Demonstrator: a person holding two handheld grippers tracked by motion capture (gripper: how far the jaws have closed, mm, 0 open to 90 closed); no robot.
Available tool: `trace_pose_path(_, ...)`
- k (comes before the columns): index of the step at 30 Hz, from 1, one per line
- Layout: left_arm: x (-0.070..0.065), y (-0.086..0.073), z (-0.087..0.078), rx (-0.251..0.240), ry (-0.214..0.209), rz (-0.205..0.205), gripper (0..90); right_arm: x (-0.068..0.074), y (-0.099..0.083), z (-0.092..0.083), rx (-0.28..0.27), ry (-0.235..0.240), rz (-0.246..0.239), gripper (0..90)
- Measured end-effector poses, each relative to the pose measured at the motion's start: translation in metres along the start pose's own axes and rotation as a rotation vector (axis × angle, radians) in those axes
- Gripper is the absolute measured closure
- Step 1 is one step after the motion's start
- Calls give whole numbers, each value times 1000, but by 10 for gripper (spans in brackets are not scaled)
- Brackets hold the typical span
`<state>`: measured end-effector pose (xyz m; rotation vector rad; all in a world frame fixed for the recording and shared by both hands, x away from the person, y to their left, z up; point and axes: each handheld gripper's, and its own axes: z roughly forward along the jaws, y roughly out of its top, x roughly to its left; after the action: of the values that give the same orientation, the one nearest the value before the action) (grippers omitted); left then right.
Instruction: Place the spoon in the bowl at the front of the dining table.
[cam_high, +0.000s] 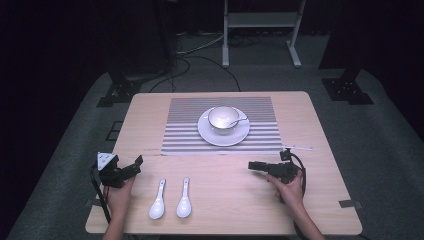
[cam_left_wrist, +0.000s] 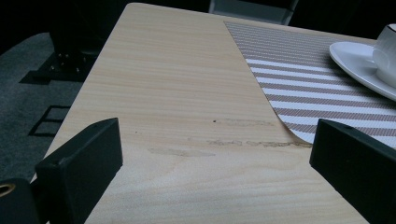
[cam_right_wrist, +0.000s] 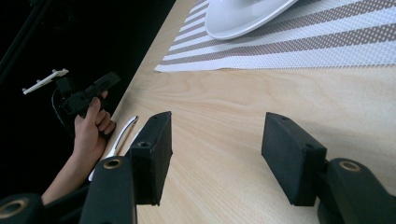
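A dark room with grey carpet surrounds a light wooden table (cam_high: 310, 125), and a white metal stand (cam_high: 262, 22) rises beyond its far edge among loose cables. On the far half of the table lies a striped placemat (cam_high: 180, 132); seen from the left gripper view, its near corner curls up slightly off the wood. At the mat's middle sits a white saucer (cam_high: 207, 134) with a white cup (cam_high: 223, 120) standing on it, and a small spoon handle leans out over the cup's right rim. Near the front edge of the table, left of centre, two white ceramic spoons lie side by side with bowls toward the person: the left spoon (cam_high: 158, 201) and the right spoon (cam_high: 184, 199), close together but not touching. The left gripper (cam_high: 134, 165) is held in the person's left hand (cam_high: 119, 192) just left of the spoons, pointing toward the mat; its jaws stand wide apart with only bare table between them. The right gripper (cam_high: 255, 165) is held in the right hand (cam_high: 291, 189) at the right side of the table, well apart from the spoons and pointing left across the wood toward them; its jaws are spread wide too, nothing between them. Both spoons lie untouched between the two grippers.
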<state>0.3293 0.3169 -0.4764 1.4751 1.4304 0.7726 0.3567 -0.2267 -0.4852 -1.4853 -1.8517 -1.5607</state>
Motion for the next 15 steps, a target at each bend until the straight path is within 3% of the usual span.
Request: trace_pose_path(15,0,0,0,1,0,-1,13,-1,-15,-11,-14,22,3,416)
